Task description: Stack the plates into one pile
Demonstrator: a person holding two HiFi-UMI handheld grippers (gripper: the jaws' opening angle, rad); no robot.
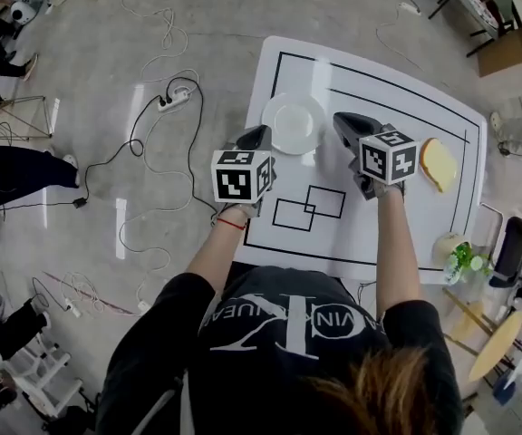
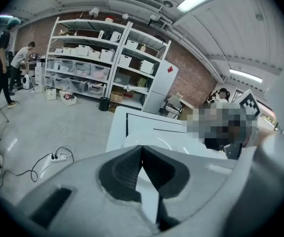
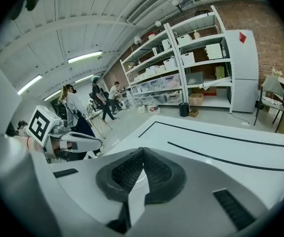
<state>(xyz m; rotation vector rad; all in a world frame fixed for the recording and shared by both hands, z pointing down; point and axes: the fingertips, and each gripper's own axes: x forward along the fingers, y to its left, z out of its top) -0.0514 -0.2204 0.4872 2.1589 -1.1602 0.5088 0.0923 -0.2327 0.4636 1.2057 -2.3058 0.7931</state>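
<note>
Two plates were on the table and they were not yet one pile: the white plate lay near the far middle, and the yellow plate lay well apart from it, close to the right-hand edge. Whether the white one was a single plate or several already stacked could not be told from the head view. Your left gripper had its jaws fully together with nothing between the pads, and your right gripper was the same. In my judgement that was the first hazard: closed jaws brought against a rim would push the plate instead of taking it. A shove on the yellow plate, so near the edge, could send it off the table. The second hazard was a shallow pinch on a thin, smooth rim, which could let the plate tip or slip out during the carry and strike the white plate. As to pose, both forearms reached forward side by side. Both grippers pointed ahead and down, clear of the tabletop. The left gripper was at the near-left edge of the white plate and the right gripper just to that plate's right. Each marker cube faced up toward your head.
</note>
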